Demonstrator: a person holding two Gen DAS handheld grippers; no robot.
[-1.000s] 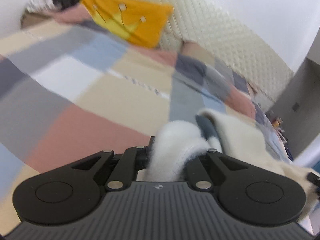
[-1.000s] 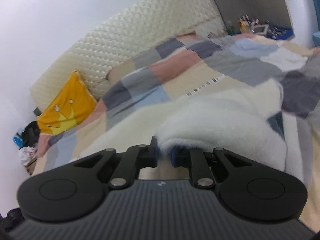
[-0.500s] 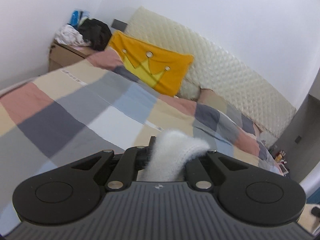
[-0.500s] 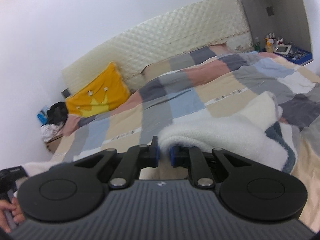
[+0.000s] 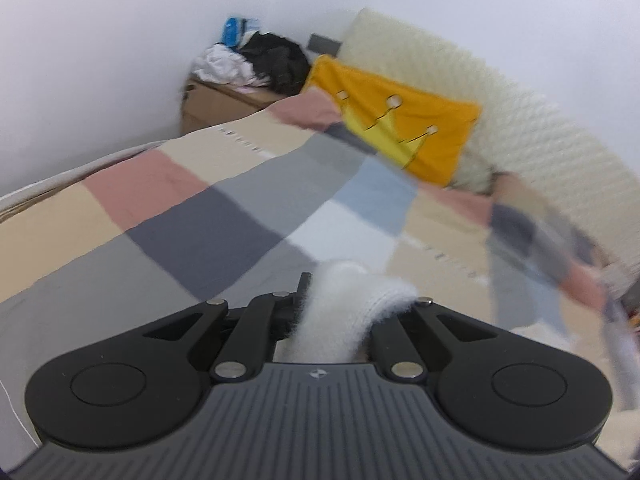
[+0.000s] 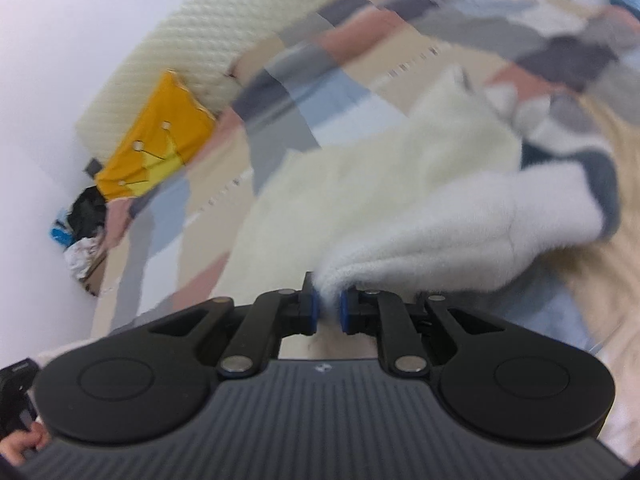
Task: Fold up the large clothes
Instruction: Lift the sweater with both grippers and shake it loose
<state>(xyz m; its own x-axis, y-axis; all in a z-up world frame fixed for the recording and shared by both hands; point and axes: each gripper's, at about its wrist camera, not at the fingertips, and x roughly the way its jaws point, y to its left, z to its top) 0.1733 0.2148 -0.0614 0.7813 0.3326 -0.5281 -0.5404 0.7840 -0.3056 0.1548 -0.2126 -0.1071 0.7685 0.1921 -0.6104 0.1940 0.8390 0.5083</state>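
Note:
A fluffy white garment (image 6: 384,184) with a dark grey-blue trim (image 6: 600,172) lies spread over the patchwork bedspread (image 6: 280,92) in the right wrist view. My right gripper (image 6: 329,307) is shut on a thick fold of it, which bulges out to the right of the blue pads (image 6: 313,307). In the left wrist view my left gripper (image 5: 340,312) is shut on another bunched edge of the white garment (image 5: 344,308), held above the bedspread (image 5: 208,216). The fabric hides the left fingertips.
An orange crown pillow (image 5: 400,120) leans on the quilted cream headboard (image 5: 520,120). A cardboard box (image 5: 216,104) with a pile of clothes stands in the corner by the white wall. A hand (image 6: 20,444) shows at the lower left of the right wrist view.
The left gripper swung left with its fold, and the corner box came into view. The right gripper dropped and tilted toward the bed, and the garment now fills more of its view.

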